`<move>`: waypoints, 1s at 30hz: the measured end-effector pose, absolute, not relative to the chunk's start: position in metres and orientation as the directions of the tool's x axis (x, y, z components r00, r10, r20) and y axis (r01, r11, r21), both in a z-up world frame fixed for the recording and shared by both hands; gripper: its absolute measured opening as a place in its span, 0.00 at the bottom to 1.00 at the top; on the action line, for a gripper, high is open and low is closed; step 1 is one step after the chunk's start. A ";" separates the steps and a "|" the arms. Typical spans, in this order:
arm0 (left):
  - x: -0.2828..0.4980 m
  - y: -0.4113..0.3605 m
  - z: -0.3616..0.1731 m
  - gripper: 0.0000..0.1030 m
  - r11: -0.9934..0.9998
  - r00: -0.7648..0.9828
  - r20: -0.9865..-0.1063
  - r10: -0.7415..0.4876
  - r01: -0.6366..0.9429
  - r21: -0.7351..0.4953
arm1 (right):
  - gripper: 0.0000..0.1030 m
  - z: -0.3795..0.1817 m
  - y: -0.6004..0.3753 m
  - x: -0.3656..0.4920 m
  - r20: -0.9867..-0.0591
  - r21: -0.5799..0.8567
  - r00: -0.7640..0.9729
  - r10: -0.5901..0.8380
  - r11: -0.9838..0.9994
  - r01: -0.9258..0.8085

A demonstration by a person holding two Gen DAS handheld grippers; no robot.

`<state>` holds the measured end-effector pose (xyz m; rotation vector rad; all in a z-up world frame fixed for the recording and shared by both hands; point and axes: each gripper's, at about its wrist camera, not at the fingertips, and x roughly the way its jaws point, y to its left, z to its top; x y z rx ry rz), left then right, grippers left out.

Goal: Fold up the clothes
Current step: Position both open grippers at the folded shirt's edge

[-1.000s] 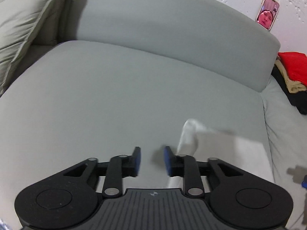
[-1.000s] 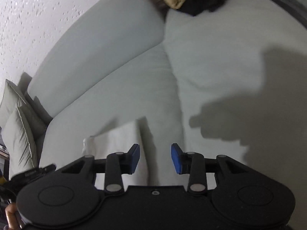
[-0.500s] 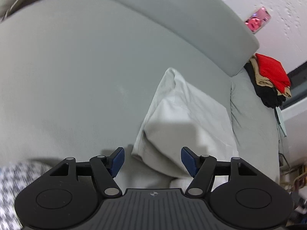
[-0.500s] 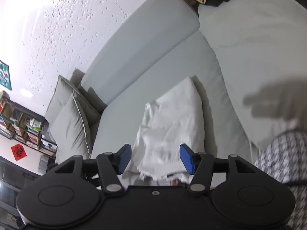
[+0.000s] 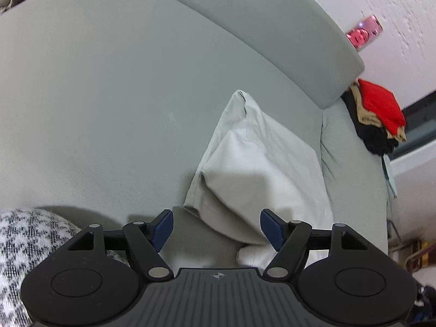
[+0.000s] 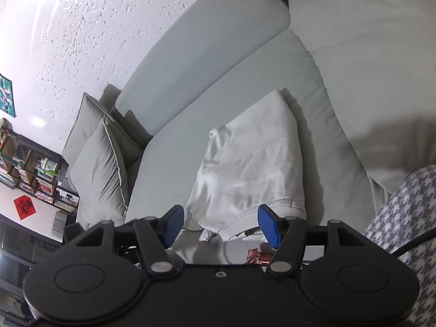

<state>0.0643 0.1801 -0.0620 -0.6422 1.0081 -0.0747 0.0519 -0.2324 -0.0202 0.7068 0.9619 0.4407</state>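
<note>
A white garment (image 5: 259,160) lies folded on the grey sofa seat (image 5: 95,103). It also shows in the right wrist view (image 6: 253,163), with its hem nearest the camera. My left gripper (image 5: 216,227) is open and empty, above the garment's near left corner. My right gripper (image 6: 220,224) is open and empty, just above the near hem. Neither gripper touches the cloth.
A pile of red, tan and black clothes (image 5: 378,117) sits at the sofa's right end. Grey cushions (image 6: 100,160) lean at the left end. A phone (image 5: 365,31) stands on the backrest. Houndstooth fabric (image 5: 24,248) shows at the near edge. A bookshelf (image 6: 27,169) stands beyond.
Both grippers have opened wide and pulled back and up from the garment. The folded white garment now lies in fuller view on the seat.
</note>
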 end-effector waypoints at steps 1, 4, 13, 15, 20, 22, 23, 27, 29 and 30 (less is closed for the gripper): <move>0.065 0.180 -0.062 0.68 0.811 0.550 -0.759 -0.349 -0.229 -0.539 | 0.57 -0.020 -0.233 0.051 -0.584 0.717 0.517 0.625 0.697 -0.033; 0.066 0.177 -0.061 0.69 0.817 0.547 -0.763 -0.345 -0.225 -0.531 | 0.57 -0.020 -0.236 0.051 -0.588 0.713 0.528 0.613 0.701 -0.018; 0.055 0.160 -0.058 0.71 0.846 0.535 -0.788 -0.306 -0.226 -0.482 | 0.58 -0.034 -0.228 0.057 -0.604 0.702 0.509 0.614 0.711 -0.024; 0.051 0.154 -0.052 0.71 0.858 0.537 -0.793 -0.287 -0.224 -0.462 | 0.58 -0.038 -0.230 0.059 -0.601 0.705 0.509 0.616 0.708 -0.025; 0.044 0.140 -0.035 0.73 0.918 0.569 -0.796 -0.209 -0.166 -0.360 | 0.60 -0.049 -0.236 0.059 -0.576 0.745 0.505 0.643 0.668 -0.001; 0.047 0.144 -0.039 0.73 0.915 0.575 -0.796 -0.189 -0.192 -0.355 | 0.60 -0.054 -0.238 0.059 -0.584 0.742 0.501 0.639 0.670 0.011; 0.048 0.149 -0.042 0.71 0.900 0.577 -0.795 -0.190 -0.221 -0.375 | 0.61 -0.055 -0.240 0.059 -0.592 0.739 0.497 0.635 0.673 0.020; 0.054 0.176 -0.057 0.69 0.798 0.608 -0.751 -0.256 -0.305 -0.520 | 0.61 -0.058 -0.250 0.058 -0.587 0.747 0.518 0.622 0.663 0.051; 0.056 0.187 -0.065 0.68 0.757 0.618 -0.735 -0.278 -0.330 -0.564 | 0.61 -0.059 -0.253 0.058 -0.582 0.752 0.529 0.618 0.657 0.059; 0.056 0.192 -0.069 0.68 0.738 0.621 -0.729 -0.288 -0.342 -0.582 | 0.61 -0.061 -0.252 0.059 -0.584 0.751 0.528 0.617 0.657 0.064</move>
